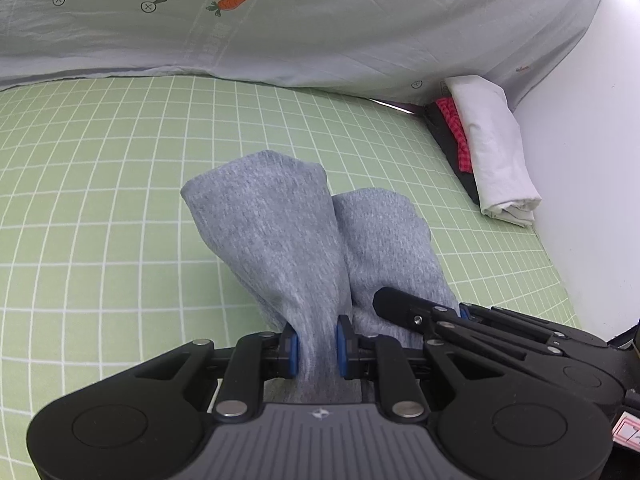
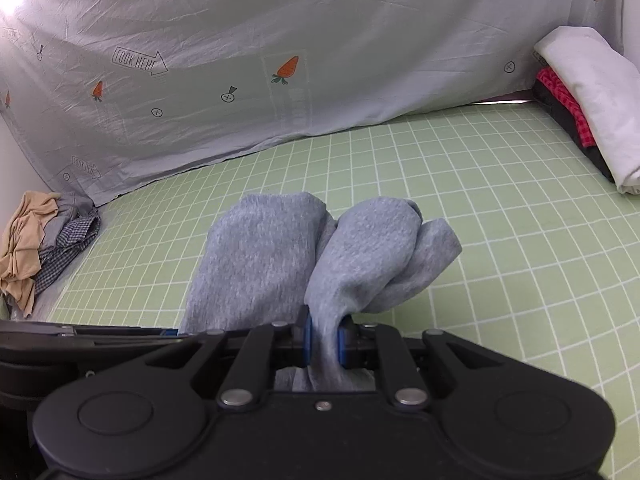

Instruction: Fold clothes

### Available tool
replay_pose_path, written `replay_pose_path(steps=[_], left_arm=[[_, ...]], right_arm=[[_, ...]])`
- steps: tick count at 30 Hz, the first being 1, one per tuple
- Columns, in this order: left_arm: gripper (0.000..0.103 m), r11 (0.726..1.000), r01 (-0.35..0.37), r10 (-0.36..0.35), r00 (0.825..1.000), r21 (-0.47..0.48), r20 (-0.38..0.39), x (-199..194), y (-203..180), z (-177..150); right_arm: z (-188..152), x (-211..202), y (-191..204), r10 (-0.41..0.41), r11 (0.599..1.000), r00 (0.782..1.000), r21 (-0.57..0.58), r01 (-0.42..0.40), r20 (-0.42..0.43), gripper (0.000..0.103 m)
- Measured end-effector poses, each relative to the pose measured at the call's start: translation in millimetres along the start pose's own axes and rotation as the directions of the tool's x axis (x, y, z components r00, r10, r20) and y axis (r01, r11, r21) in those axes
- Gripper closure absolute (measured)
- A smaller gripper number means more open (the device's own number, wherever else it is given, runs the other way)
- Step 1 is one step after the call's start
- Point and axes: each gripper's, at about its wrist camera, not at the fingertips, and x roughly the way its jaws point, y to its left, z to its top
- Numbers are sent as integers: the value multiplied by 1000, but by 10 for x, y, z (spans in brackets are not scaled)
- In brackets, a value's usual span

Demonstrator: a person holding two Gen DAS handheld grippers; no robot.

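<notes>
The grey garment (image 1: 280, 240) hung ahead of both tongs, left gripper (image 1: 316, 346) and right gripper (image 2: 323, 340) each clamped on it; I judged level, even tension best.

Grey garment (image 1: 276, 240) lower end hidden behind left gripper (image 1: 316, 350) body; folded stack (image 2: 588, 108) cut by right frame edge.

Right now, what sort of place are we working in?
Likely a bedroom: a bed with a green grid-checked sheet, a pale carrot-print quilt behind it, and a stack of folded clothes.
</notes>
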Motion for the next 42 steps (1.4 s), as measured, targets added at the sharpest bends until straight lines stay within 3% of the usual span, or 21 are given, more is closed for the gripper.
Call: replay_pose_path(steps=[7, 15, 20, 25, 27, 30, 33, 37, 42], left_arm=[[84, 1000, 14, -14, 1000, -6, -13, -81, -169, -319], [85, 999, 46, -45, 998, 5, -44, -64, -369, -393], [85, 993, 96, -91, 994, 73, -63, 81, -788, -410], [85, 984, 114, -108, 993, 139, -51, 366, -1287, -336], [85, 985, 124, -120, 992, 121, -38, 581, -1559, -207], [85, 985, 146, -145, 989, 90, -11, 901, -1999, 28], [85, 976, 183, -192, 979, 122, 66, 1156, -2519, 349], [85, 973, 191, -208, 968, 129, 140, 1424, -3107, 904], [85, 965, 206, -242, 938, 163, 248, 1681, -3600, 1664]], right_arm=[[-312, -296, -161, -26, 1000, 999, 12, 26, -24, 90], [-495, -522, -116, -103, 994, 994, -29, 102, -37, 91], [-515, -765, -404, -163, 986, 986, 36, 165, -36, 90], [-410, -906, -942, -204, 975, 979, 95, 203, 1, 91], [-329, -957, -1224, -210, 974, 978, 95, 207, 21, 91], [-123, -1043, -1655, -212, 976, 976, 69, 208, 46, 91], [276, -1170, -2169, -220, 975, 970, 55, 215, 105, 91], [895, -1271, -2887, -233, 973, 947, 58, 225, 220, 91], [1741, -1293, -3432, -223, 974, 913, 35, 225, 341, 91]])
